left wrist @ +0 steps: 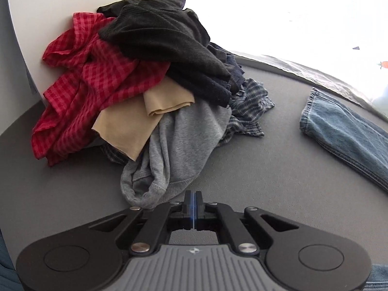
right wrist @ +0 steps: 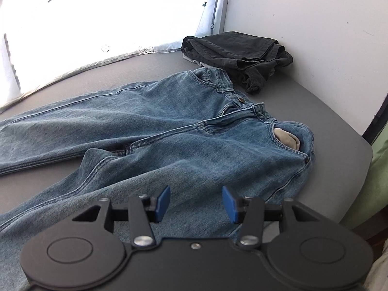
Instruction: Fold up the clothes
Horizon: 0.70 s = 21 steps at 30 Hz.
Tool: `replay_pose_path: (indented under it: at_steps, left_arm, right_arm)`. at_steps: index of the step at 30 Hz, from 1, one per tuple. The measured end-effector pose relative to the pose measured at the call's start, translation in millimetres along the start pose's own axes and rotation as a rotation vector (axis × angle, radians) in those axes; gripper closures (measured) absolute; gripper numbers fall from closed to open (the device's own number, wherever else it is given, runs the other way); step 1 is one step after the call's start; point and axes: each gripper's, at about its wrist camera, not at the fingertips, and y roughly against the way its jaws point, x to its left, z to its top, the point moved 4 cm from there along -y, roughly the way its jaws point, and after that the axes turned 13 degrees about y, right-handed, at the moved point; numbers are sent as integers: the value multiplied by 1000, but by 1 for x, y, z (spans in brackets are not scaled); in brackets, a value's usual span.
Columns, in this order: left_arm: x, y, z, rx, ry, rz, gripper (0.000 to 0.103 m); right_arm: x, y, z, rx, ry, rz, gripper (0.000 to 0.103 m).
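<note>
Denim jeans [right wrist: 150, 131] under open, empty right tool [right wrist: 196, 202]; left tool [left wrist: 193, 200] shut, empty, beside grey garment [left wrist: 174, 150] edge.

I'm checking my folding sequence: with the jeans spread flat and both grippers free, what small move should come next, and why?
Probably lower the right gripper, jaws open and empty, onto the near leg of the blue jeans just below it. The jeans lie flat and unfolded with legs apart, while the left gripper is shut on nothing beside the clothes pile.
</note>
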Motion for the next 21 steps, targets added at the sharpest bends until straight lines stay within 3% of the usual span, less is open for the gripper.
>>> replay_pose_path:
  at_steps: [3,11,15,19,21]
  left_arm:
    - [-27,18,-27,45,17,-74,94]
    - [-117,51,-92,109,-66,-136,81]
    - [-154,50,-92,92,-86,-117,74]
    - [-176,40,-76,73,-3,-115,61]
    - [-184,28,-68,84,47,-97,61]
  right_arm:
    - [-11,-14,17,-15,-23,45,54]
    - [-55,-60,74,-99,16,78,47]
    - [-82,-96,100,-91,-20,91,45]
    - [-95,-137,129,-95,4,83,43]
    - [-97,-159,144,-91,10,73,43]
